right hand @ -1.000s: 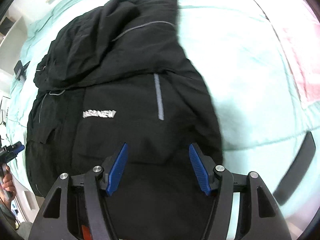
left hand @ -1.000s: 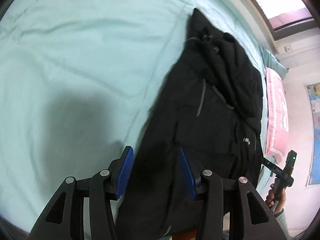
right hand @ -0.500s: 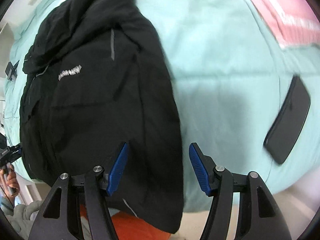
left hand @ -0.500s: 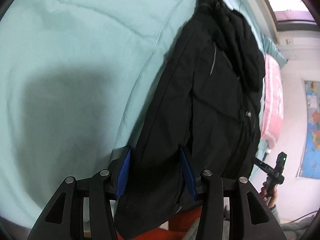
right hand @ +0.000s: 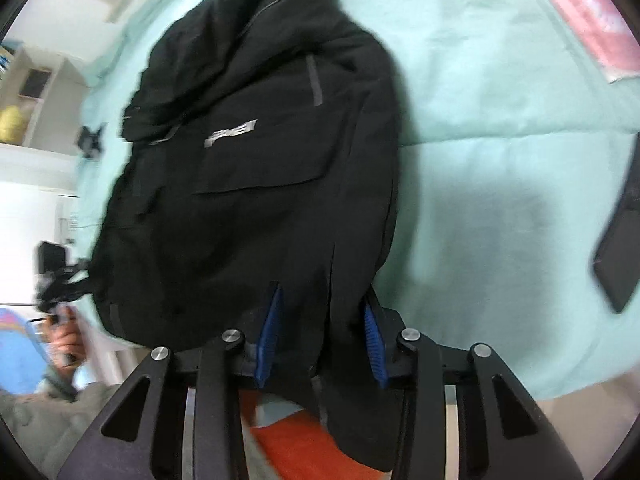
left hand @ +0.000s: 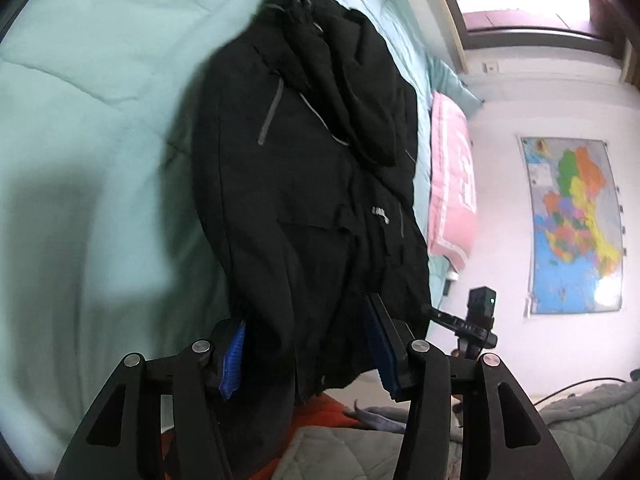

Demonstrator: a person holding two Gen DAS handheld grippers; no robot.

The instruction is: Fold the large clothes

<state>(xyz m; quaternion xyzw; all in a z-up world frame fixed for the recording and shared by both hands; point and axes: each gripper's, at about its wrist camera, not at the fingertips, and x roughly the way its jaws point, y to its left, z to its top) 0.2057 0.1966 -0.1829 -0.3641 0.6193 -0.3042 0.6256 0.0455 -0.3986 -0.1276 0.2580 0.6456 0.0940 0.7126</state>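
A large black jacket (left hand: pixel 304 184) with grey stripes and a small white logo lies on a mint green bed cover (left hand: pixel 88 128), its hem hanging off the near edge. My left gripper (left hand: pixel 306 346) is open, its blue pads on either side of the hem's left part. My right gripper (right hand: pixel 320 338) is open, its blue pads on either side of the hem's right part of the jacket (right hand: pixel 260 168). The right gripper also shows in the left wrist view (left hand: pixel 472 324); the left gripper shows blurred in the right wrist view (right hand: pixel 60 276).
A pink pillow (left hand: pixel 452 192) lies past the jacket. A black phone (right hand: pixel 620 248) rests on the bed cover (right hand: pixel 500 128) to the right. Orange fabric (right hand: pixel 304 448) and grey quilted fabric (left hand: pixel 352 456) lie below the bed edge. A map (left hand: pixel 576 224) hangs on the wall.
Both grippers have moved down and forward onto the jacket's hem at the bed edge. The hem cloth now sits between the pads of each. The jaws remain open.
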